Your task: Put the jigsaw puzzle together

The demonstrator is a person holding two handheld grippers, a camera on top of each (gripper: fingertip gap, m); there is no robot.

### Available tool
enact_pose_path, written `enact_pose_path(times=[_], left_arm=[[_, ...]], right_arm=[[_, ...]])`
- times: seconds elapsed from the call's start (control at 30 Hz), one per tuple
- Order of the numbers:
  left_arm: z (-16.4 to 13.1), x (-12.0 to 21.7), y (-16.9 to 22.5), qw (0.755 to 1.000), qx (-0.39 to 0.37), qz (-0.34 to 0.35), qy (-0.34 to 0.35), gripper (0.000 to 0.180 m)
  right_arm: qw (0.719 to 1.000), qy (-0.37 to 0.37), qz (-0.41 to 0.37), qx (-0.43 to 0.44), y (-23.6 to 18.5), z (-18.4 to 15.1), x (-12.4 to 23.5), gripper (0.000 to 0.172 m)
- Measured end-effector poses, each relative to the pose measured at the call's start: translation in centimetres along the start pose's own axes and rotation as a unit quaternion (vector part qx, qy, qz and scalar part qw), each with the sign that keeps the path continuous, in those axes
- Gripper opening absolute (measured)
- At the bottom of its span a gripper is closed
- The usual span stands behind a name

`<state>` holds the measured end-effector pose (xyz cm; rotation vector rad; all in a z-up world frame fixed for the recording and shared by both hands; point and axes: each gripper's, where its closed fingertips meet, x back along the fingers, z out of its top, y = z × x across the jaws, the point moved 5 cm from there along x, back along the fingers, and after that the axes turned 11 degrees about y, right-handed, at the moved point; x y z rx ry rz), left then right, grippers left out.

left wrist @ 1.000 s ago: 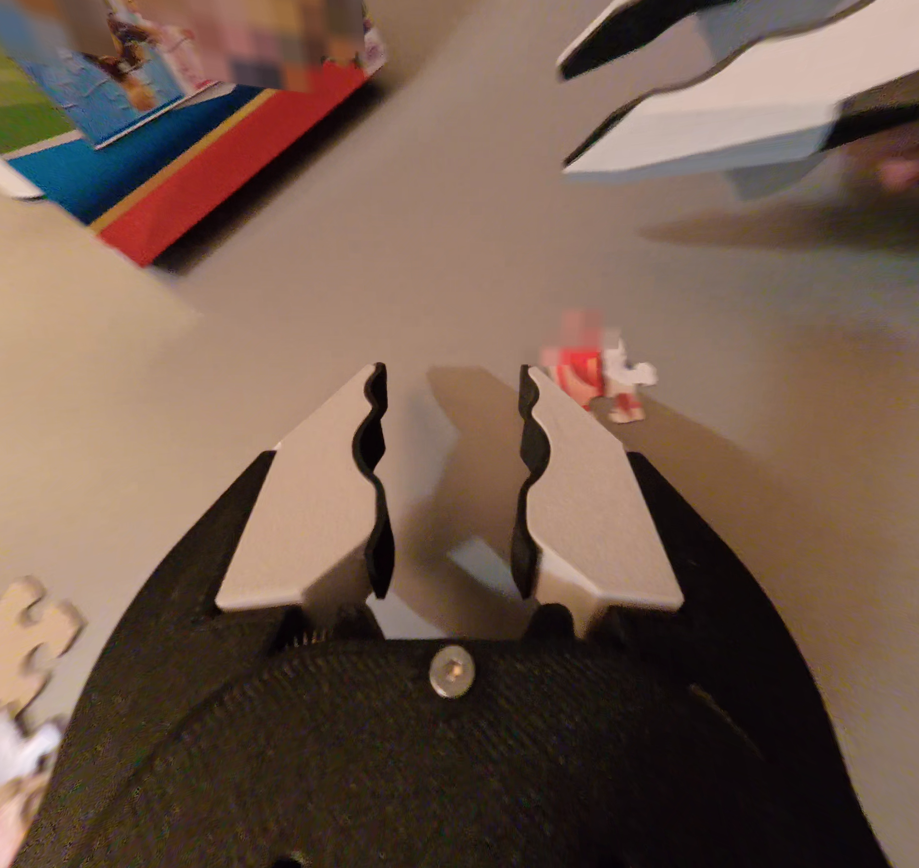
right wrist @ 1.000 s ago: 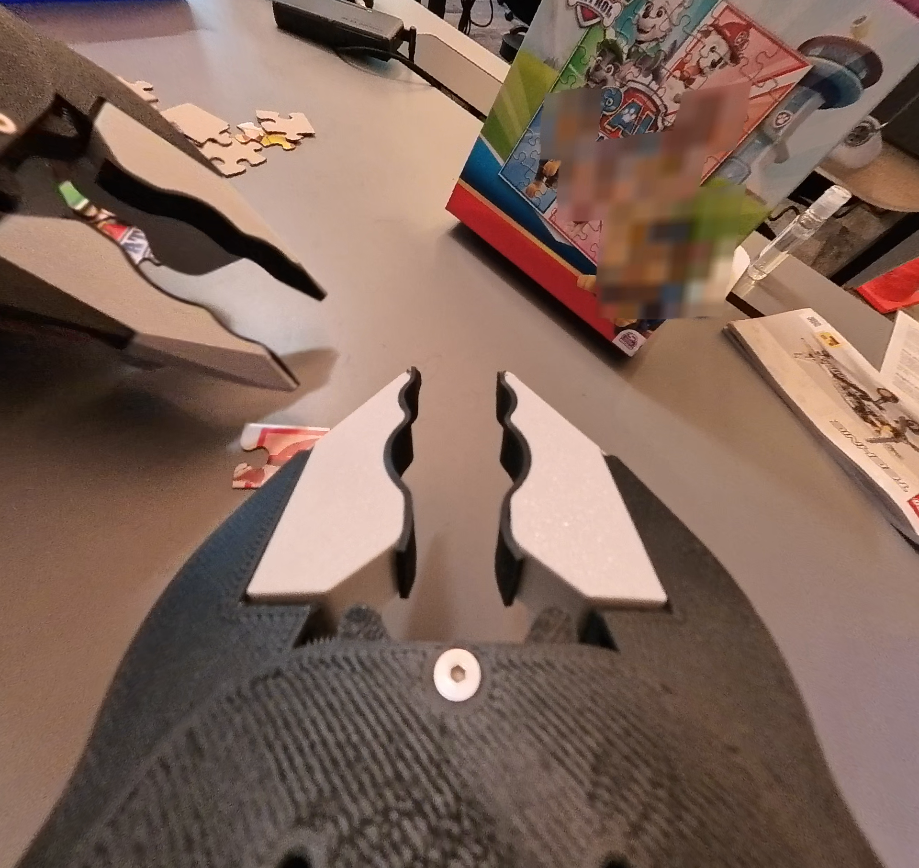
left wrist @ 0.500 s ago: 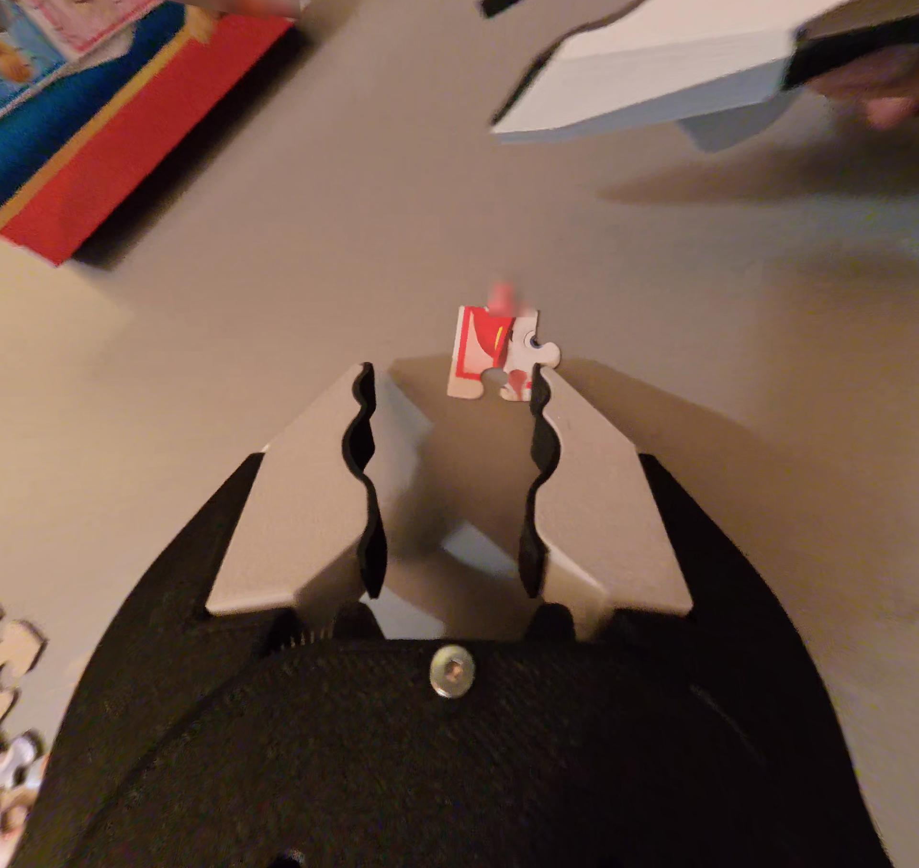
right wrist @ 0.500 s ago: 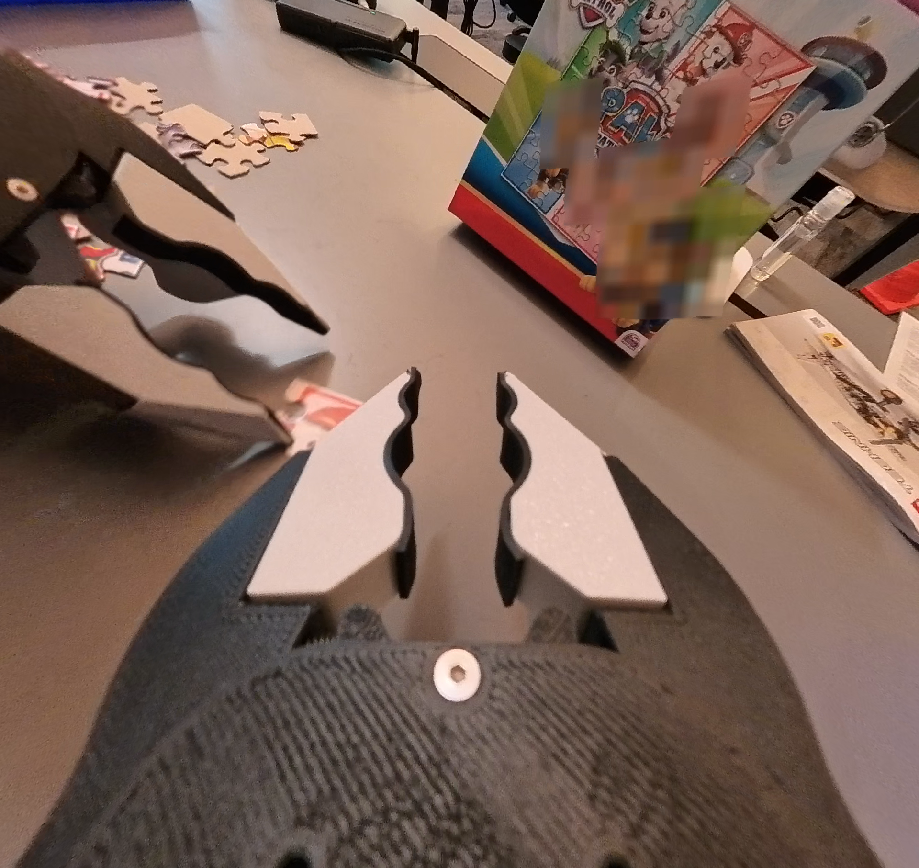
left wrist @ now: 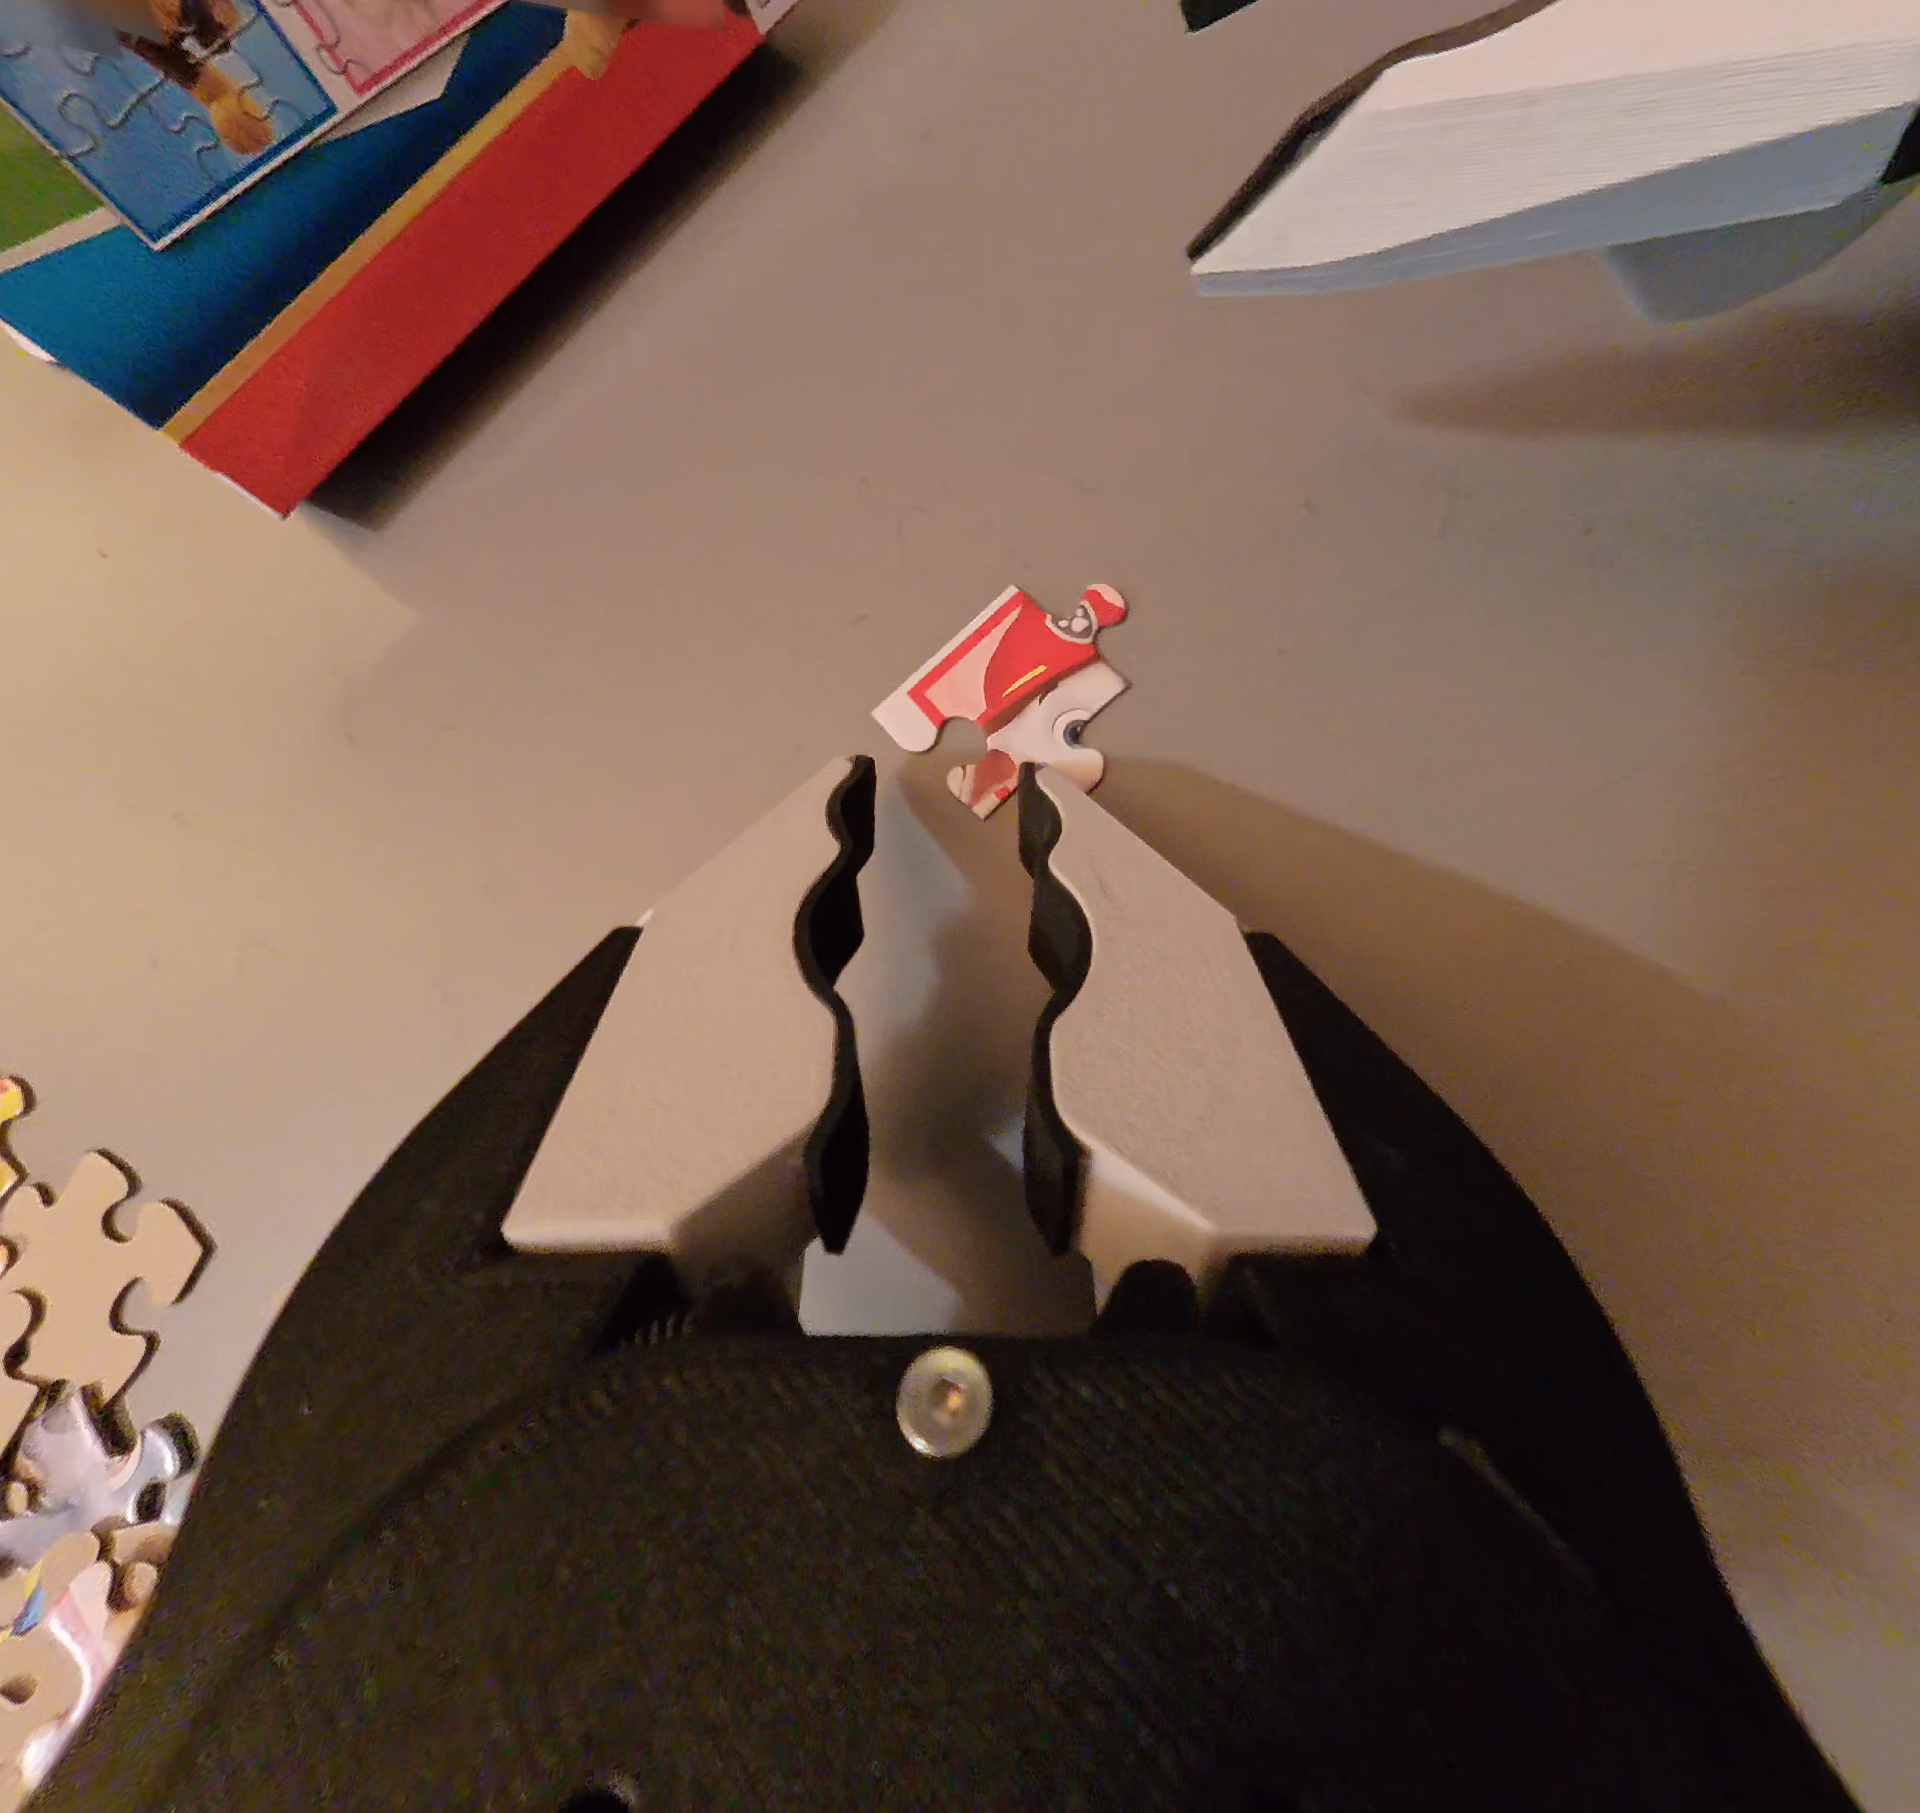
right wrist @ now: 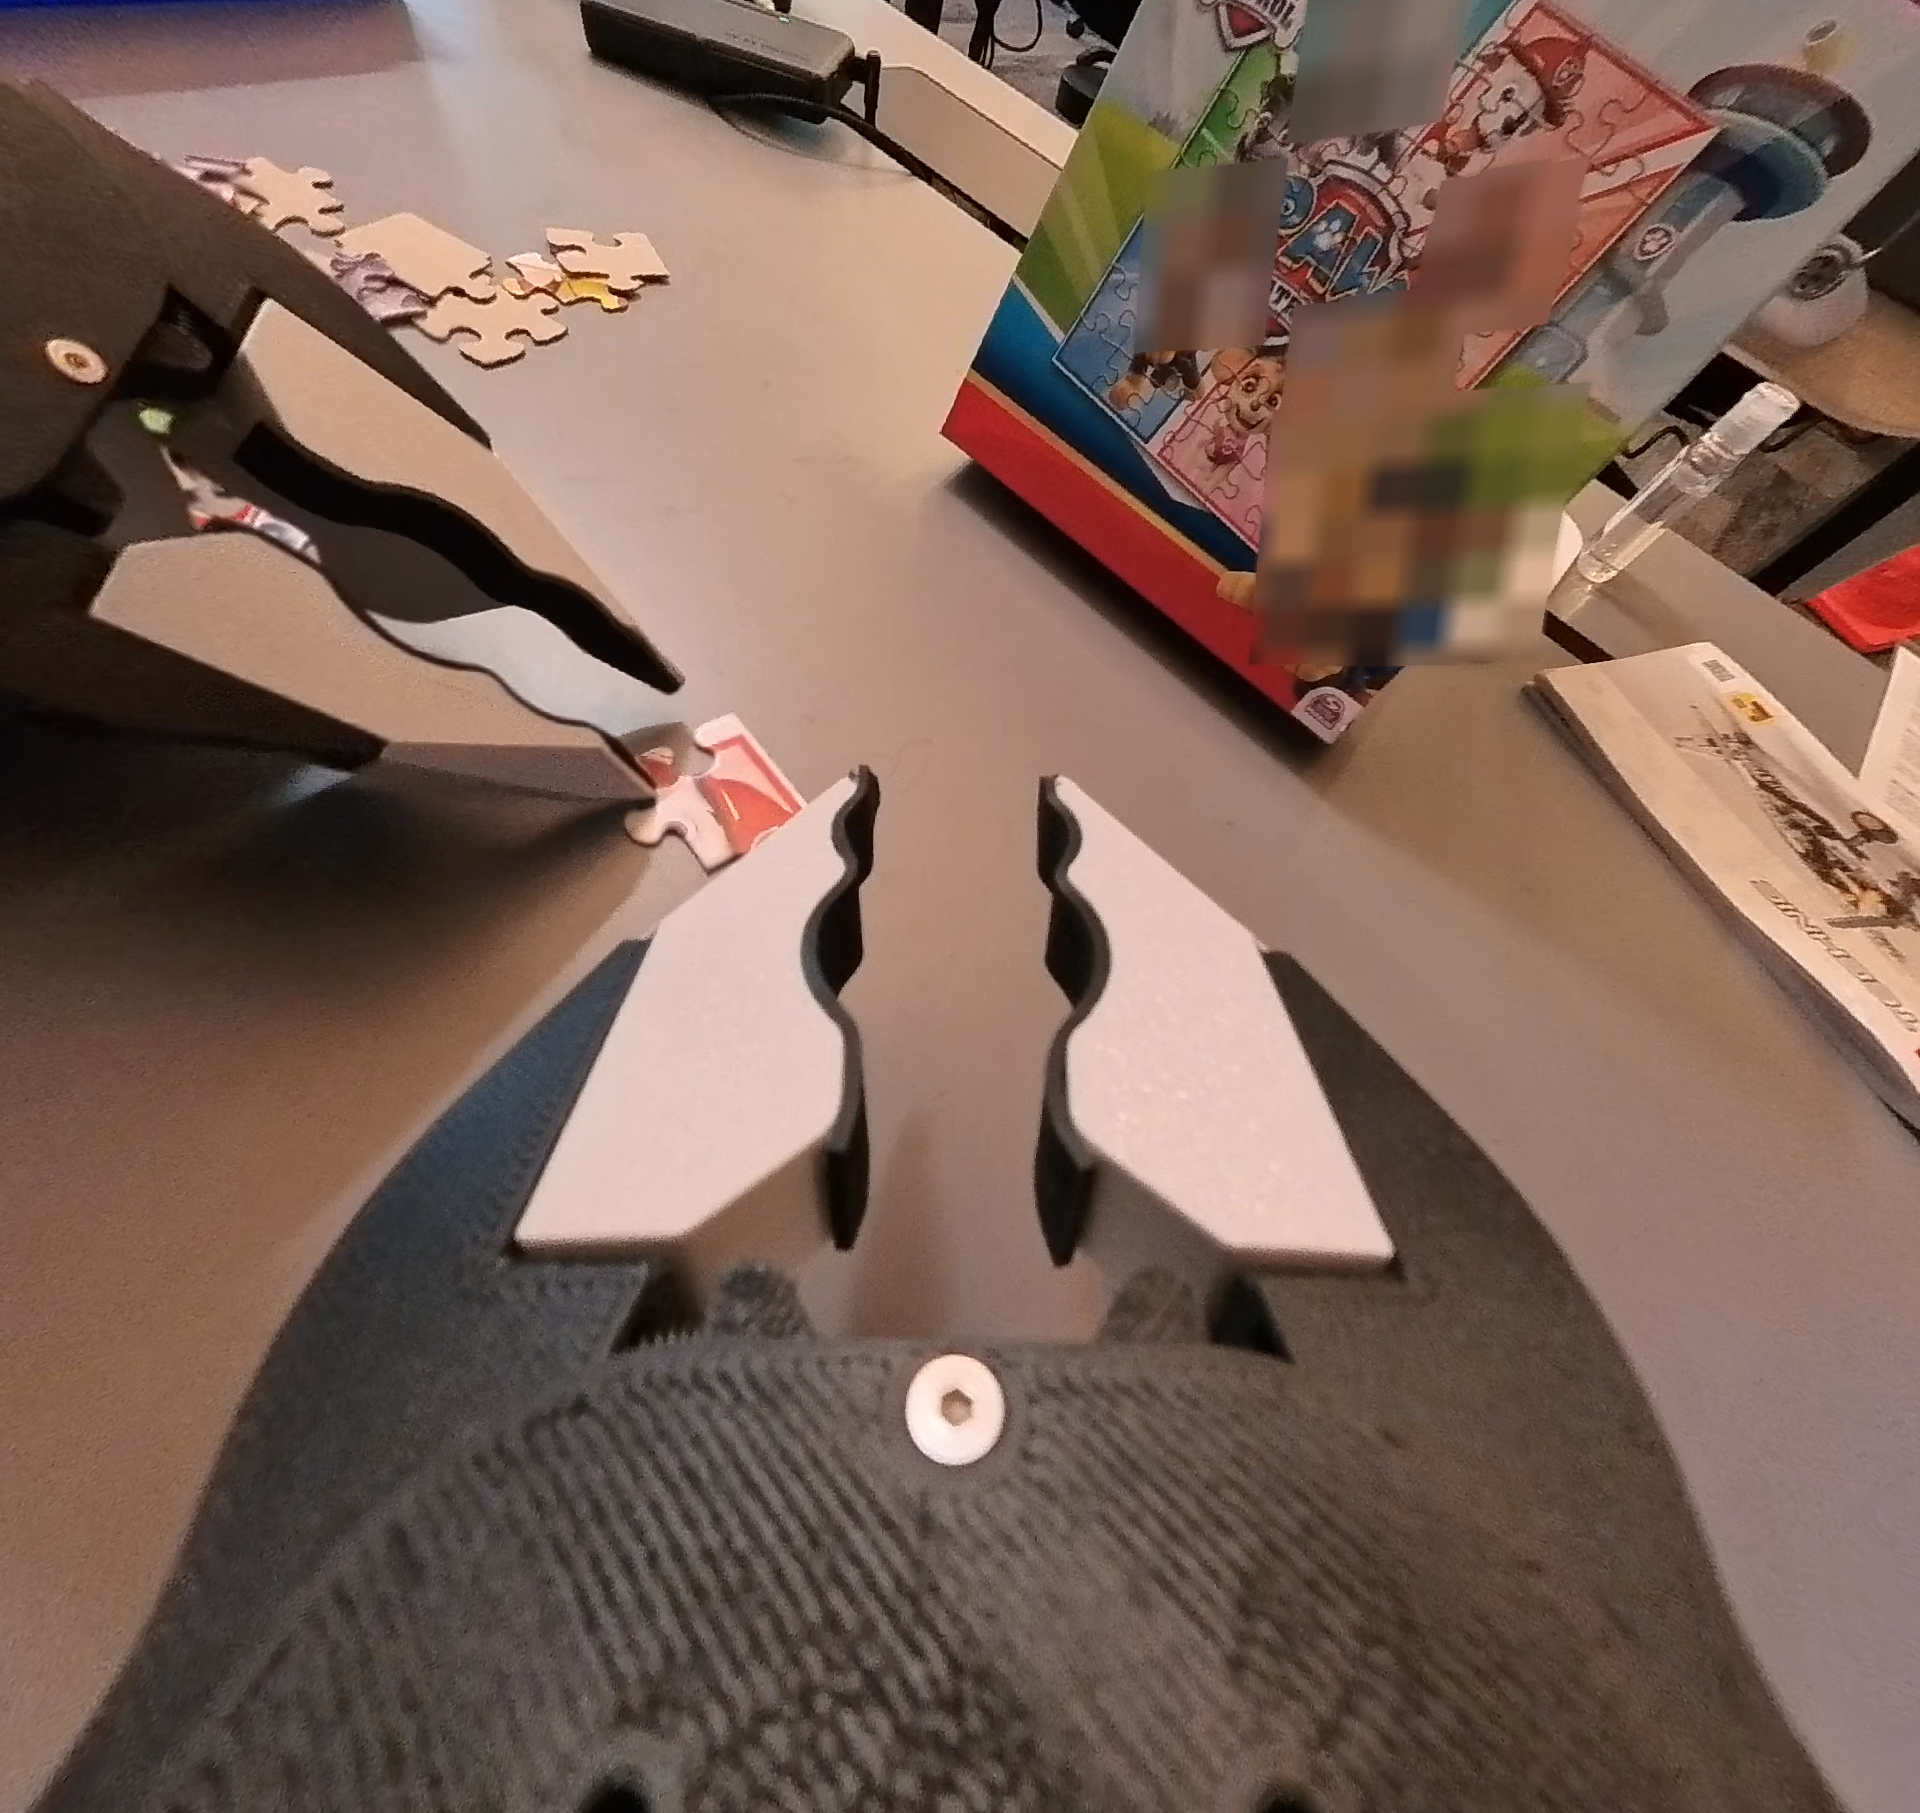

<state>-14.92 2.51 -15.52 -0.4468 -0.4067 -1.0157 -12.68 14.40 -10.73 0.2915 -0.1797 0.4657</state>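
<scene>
Left tool [left wrist: 948,776] hovering low over the grey surface [left wrist: 1351,620], jaws parted, nothing clamped. Right fingertip [left wrist: 1039,797] overlapping the near edge of a red-and-white puzzle piece [left wrist: 1003,683]; touching or just above, cannot tell. Left fingertip clear of the piece, bare surface showing between the pads. Piece lying flat, just ahead of the tips and slightly to the right.

Right tool [right wrist: 956,797] also released, gap between pads showing only bare surface, nothing gripped. Same piece [right wrist: 727,797] sitting just left of its left fingertip, partly covered by the left tool's lower finger [right wrist: 499,755].

Farther out: colourful puzzle box [right wrist: 1091,516] standing ahead and right of the right tool; ahead and left of the left tool [left wrist: 343,309]. Loose pieces [right wrist: 499,298] scattered beyond the left tool, some face down. Booklet [right wrist: 1766,880] lying far right; black power brick [right wrist: 717,44] at the far edge.

Progress, as a judgement: piece reached but not yet pinched or lifted; no joined pieces in sight.
</scene>
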Motion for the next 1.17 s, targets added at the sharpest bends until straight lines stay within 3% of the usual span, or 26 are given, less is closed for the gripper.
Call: enact_pose_path(times=[0.6, 0.73, 0.87, 1.03, 1.17], left_arm=[[0.1, 0.2, 0.5, 1.0, -0.007, -0.019, 0.008, 0.017], [0.9, 0.7, -0.7, 0.998, 0.043, 0.003, 0.053, 0.001], [1.6, 1.3, -1.7, 0.99, 0.102, -0.005, 0.096, 0.0], [2.1, 2.0, -2.7, 0.985, 0.106, 0.02, 0.137, 0.0], [2.7, 2.5, -2.6, 0.978, 0.125, -0.003, 0.165, 0.0]], right_arm=[[1.0, 0.0, -0.001, 0.0, 0.0, 0.0, 0.0, 0.03], [1.0, 0.003, -0.002, -0.002, 0.1, 0.1, 0.1, 0.03], [1.0, 0.003, -0.001, -0.003, 0.1, 0.1, 0.1, 0.03], [1.0, 0.006, -0.001, -0.003, 0.1, 0.2, 0.1, 0.03], [1.0, 0.011, 0.003, -0.013, 0.1, 0.2, 0.2, 0.03]])
